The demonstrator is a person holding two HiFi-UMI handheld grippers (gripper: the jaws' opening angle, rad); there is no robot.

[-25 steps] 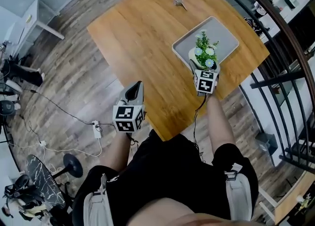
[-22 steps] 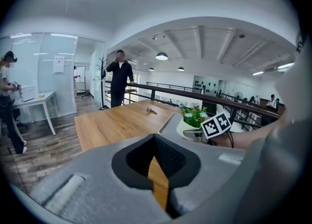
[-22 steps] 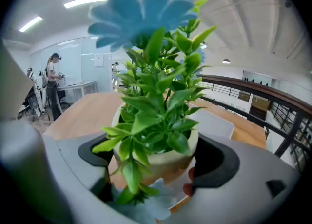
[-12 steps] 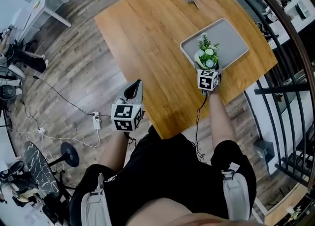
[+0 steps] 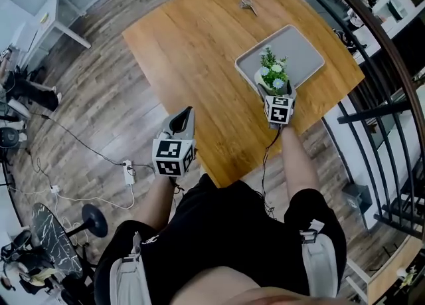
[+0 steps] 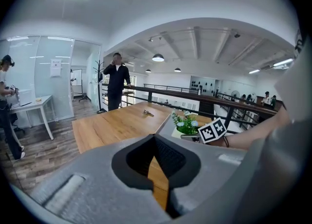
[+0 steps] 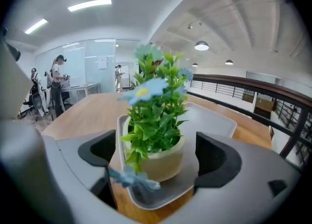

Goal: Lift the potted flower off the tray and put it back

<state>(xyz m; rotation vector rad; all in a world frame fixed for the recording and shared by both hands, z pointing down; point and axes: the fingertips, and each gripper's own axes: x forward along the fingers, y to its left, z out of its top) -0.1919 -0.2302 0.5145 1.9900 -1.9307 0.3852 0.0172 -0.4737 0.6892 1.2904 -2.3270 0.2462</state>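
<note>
The potted flower (image 5: 273, 75), green leaves and pale blue blooms in a cream pot, stands upright at the near corner of the grey tray (image 5: 295, 47) on the wooden table. My right gripper (image 5: 273, 92) is open, one jaw on each side of the pot (image 7: 161, 158), with a gap on both sides. The pot rests on the tray (image 7: 214, 120). My left gripper (image 5: 184, 117) hangs beyond the table's near-left edge with its jaws together and nothing in them. The left gripper view shows that gripper (image 6: 158, 169), and the flower (image 6: 185, 124) off to the right.
A small metal object (image 5: 246, 2) lies at the table's far side. A dark railing (image 5: 372, 38) runs close along the right of the table. Cables and a power strip (image 5: 129, 172) lie on the floor at left. A person (image 6: 117, 79) stands beyond the table.
Only the head view has swayed a little. The right gripper stays open around the pot on the tray, and the left gripper holds its place off the table edge.
</note>
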